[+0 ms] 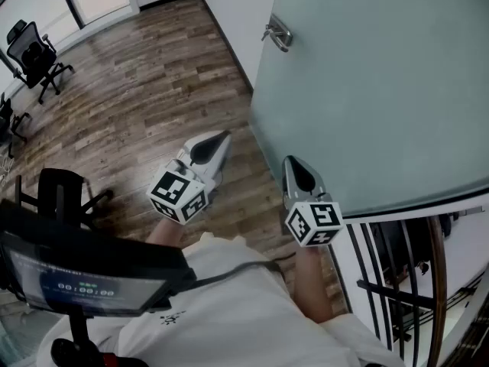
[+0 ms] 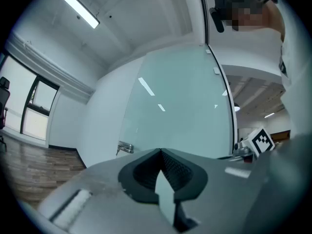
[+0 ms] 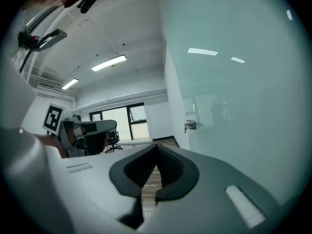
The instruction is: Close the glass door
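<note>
Glass door (image 1: 367, 90) at upper right still looks open, left gripper (image 1: 218, 145) and right gripper (image 1: 293, 165) both pinched closed on nothing nearby, so the whole push is left.

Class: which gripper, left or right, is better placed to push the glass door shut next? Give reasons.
Probably the right. The right gripper, jaws together and empty, sits close beside the glass door; the left gripper is farther off, over the wooden floor.
</note>
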The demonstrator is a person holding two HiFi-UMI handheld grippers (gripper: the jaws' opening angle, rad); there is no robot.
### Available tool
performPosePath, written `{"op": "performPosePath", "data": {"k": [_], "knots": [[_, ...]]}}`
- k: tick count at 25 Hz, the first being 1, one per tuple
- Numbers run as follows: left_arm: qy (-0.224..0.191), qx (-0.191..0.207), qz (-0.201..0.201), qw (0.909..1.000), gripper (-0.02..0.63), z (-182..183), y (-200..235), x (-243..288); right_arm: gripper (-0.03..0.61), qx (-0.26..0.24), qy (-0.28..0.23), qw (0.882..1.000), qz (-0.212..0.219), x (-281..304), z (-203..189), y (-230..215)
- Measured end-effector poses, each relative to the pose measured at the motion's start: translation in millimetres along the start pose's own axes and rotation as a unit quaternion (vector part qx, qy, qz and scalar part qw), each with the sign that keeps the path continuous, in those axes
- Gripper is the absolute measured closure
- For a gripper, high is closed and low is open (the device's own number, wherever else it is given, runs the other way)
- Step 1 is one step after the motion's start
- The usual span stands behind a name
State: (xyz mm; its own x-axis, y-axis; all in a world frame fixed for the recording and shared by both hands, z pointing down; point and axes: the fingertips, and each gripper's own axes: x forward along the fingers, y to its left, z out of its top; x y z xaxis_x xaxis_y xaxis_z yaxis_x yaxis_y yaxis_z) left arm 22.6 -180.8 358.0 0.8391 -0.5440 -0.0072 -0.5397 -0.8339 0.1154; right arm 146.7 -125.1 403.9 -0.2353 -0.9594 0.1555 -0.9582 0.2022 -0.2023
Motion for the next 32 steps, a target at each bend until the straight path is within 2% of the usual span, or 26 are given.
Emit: {"op": "performPosePath", "data": {"k": [8, 12, 18, 23, 32], "knots": [[0.003, -0.005, 0.002, 1.0000, 0.611, 1.3, 1.5, -2.0, 0.571, -0.006, 0.010, 1.000, 0.013, 2.4, -2.2, 11.4], [0.004, -0.008, 0.004, 0.9999, 0.611, -6.5, -14.1, 3.9, 0.571, -0.006, 0.014, 1.000, 0.021, -6.5, -8.3, 0.5], [0.012, -0.017, 0.014, 0.9997, 0.610, -14.8, -12.9, -6.7, 0.569, -0.002, 0.026, 0.997, 0.073, -12.8, -20.3, 15.9], [0.021, -0.018, 0.015, 0.9995, 0.609, -32.5, -45.2, -1.3, 0.569, 0.041, 0.017, 0.998, 0.049, -45.4, -37.3, -22.2], [0.027, -0.029, 0.003, 0.9992, 0.609, -42.1, -50.2, 3.8, 0.569, 0.050, 0.035, 0.998, 0.035, -50.1, -49.0, -40.4]]}}
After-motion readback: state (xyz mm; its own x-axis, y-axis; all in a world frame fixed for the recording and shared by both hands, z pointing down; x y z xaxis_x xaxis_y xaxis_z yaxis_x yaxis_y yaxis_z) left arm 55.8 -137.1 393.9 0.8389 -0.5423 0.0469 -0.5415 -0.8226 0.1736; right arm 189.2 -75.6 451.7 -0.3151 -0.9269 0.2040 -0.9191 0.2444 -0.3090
